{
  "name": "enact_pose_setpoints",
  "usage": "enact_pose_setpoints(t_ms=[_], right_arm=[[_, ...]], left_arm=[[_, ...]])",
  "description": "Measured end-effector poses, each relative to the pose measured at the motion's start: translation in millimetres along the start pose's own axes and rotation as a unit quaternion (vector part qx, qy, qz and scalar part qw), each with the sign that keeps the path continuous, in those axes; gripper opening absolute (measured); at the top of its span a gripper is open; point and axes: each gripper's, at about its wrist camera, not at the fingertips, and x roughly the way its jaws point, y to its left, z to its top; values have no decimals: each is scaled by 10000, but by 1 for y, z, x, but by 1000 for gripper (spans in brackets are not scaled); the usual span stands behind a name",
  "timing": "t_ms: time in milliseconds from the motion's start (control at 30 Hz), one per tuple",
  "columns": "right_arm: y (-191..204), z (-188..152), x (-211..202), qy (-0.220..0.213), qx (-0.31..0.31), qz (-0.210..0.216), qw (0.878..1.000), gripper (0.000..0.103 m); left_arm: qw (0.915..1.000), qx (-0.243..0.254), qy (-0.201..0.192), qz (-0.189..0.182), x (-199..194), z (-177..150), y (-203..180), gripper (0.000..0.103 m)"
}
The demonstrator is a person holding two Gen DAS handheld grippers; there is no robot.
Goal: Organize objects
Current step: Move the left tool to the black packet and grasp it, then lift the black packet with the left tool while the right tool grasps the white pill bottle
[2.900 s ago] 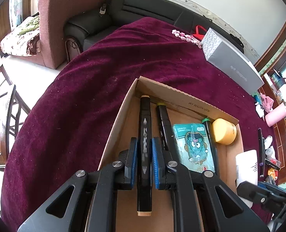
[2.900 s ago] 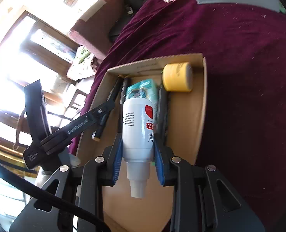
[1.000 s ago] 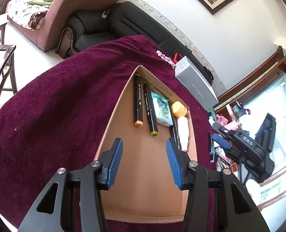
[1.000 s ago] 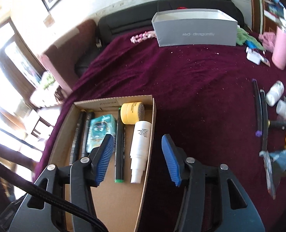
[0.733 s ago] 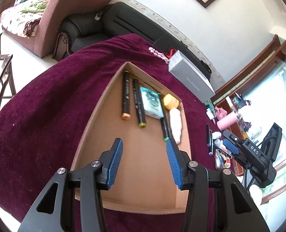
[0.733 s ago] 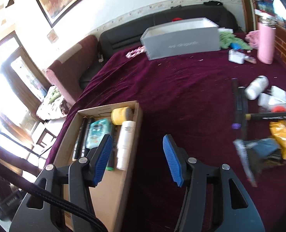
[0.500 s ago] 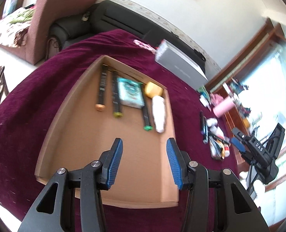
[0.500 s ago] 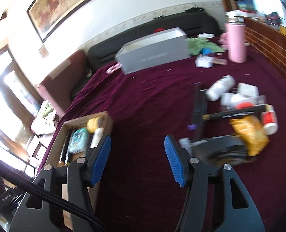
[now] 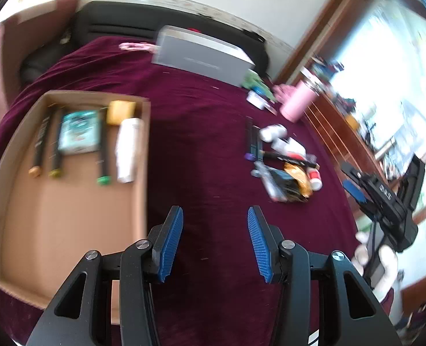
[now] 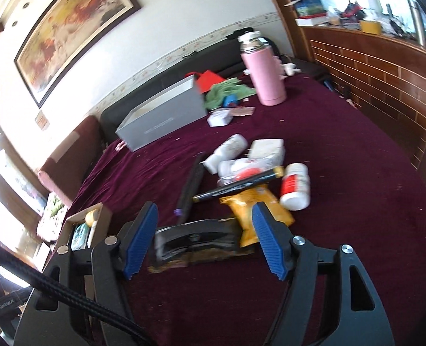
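A cardboard tray (image 9: 69,210) lies on the maroon cloth and holds markers, a teal packet (image 9: 79,131), a yellow jar (image 9: 120,112) and a white bottle (image 9: 128,151). My left gripper (image 9: 214,236) is open and empty, above the cloth just right of the tray. A loose pile lies to the right: black markers (image 10: 192,187), a yellow packet (image 10: 256,210), a dark packet (image 10: 195,242), white bottles (image 10: 295,186). My right gripper (image 10: 204,235) is open and empty, low over the dark packet. It also shows at the right edge of the left wrist view (image 9: 354,190).
A grey box (image 10: 161,119) stands at the back of the cloth, and a pink flask (image 10: 263,72) at the back right beside green cloth (image 10: 227,90). A wooden panel wall (image 10: 371,86) borders the right side. A black sofa (image 9: 118,20) is behind.
Both grippers released their items into the tray, opened and drew back. Both have swung right, the left off the tray over the cloth, the right down to the loose pile.
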Motion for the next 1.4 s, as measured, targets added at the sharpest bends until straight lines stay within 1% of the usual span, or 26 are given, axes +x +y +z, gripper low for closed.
enact_pose_setpoints(t_ms=[167,267,333,433,467,533,567,667,700,733,833,867,900,1000,1100,1167,1267,1333,1400], right_arm=[[-28,10,6,-161,239,-34,9996,70],[-40,14,11,-279,312,0,9991,70],[-50,16,13,-342,401,109,9986,70],[-63,16,17,-384,495,356,9974,72],[-66,15,18,-394,523,402,9970,72],[-73,15,21,-353,623,469,9963,72],[-75,15,22,-325,687,505,9958,72],[-81,15,25,-242,811,586,9947,72],[-82,15,25,-220,830,626,9943,72],[-82,15,25,-212,839,653,9941,72],[-83,15,24,-213,854,653,9940,74],[-84,15,24,-217,866,657,9938,75],[-85,15,24,-223,882,643,9938,75],[-87,15,27,-178,935,646,9934,77],[-86,14,29,-114,911,611,9939,77],[-85,13,29,-111,886,575,9943,77],[-86,12,32,-60,895,525,9946,77],[-87,12,32,-41,906,509,9946,77],[-87,11,32,-30,891,500,9948,77]], left_arm=[[9983,576,114,-24,27,12,-47,41],[9964,812,232,-78,52,20,-70,41],[9951,932,337,-9,73,26,-83,41],[9931,1133,297,-20,100,36,-94,41],[9929,1155,271,-18,107,38,-94,41],[9923,1215,202,-147,124,46,-96,41],[9924,1205,211,-121,131,49,-96,41],[9933,1077,417,-83,160,57,-96,40],[9926,1083,541,51,171,56,-98,40],[9921,1076,644,26,176,54,-99,40],[9862,1092,1042,-679,176,38,-110,40],[9819,1169,1161,-934,172,32,-115,40],[9778,1311,1225,-1085,166,26,-122,41],[9728,1852,1129,-811,152,13,-138,41],[9725,1973,1060,-638,150,10,-143,41],[9727,1991,1082,-494,153,9,-143,41],[9710,2078,1182,-111,165,5,-147,41],[9692,2182,1138,-30,167,1,-149,41],[9676,2295,1047,91,166,-3,-152,44]])
